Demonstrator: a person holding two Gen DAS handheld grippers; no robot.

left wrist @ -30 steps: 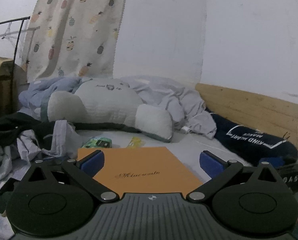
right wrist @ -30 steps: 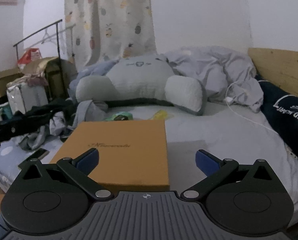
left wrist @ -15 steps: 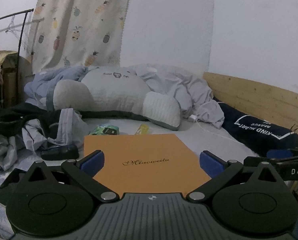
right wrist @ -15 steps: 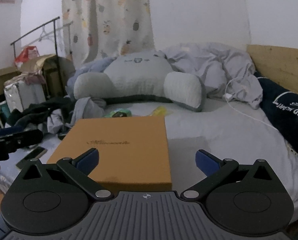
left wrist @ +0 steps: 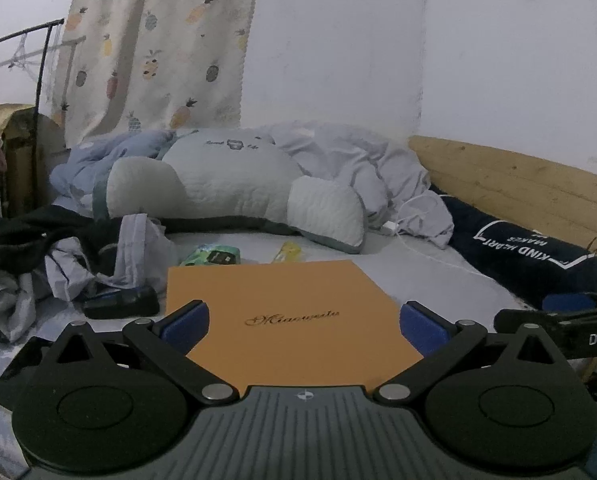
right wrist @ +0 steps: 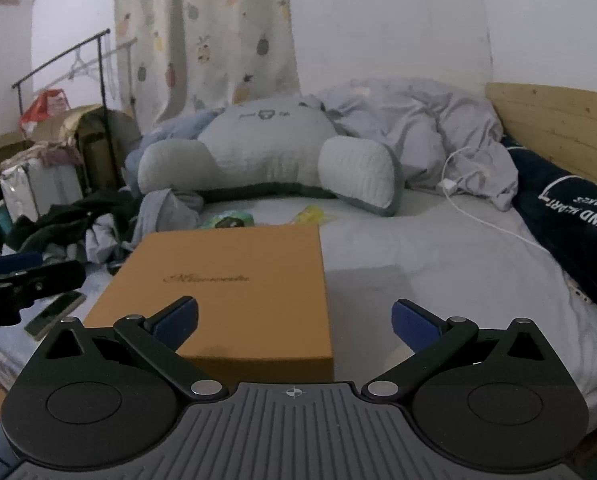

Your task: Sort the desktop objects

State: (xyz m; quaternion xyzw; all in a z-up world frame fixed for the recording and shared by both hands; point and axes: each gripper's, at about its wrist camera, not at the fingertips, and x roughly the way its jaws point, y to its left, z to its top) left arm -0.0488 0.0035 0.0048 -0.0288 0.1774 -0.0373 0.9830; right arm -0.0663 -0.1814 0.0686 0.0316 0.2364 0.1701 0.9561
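Observation:
A flat orange box with script lettering lies on the grey bed sheet. My left gripper hovers open just in front of it, its blue pads wide apart with nothing between them. My right gripper is open too, over the box's right front corner. Behind the box lie a green packet and a yellow packet. A black remote rests left of the box, and a phone lies near the bed edge.
A large pale cushion and crumpled grey bedding fill the back. Dark and grey clothes pile up at left. A navy pillow lies along the wooden headboard, with a white charger cable on the sheet.
The left gripper's view has swung left and steadied, bringing the black remote and more of the orange box into sight. The right gripper's view has tilted down slightly. Both grippers stay open.

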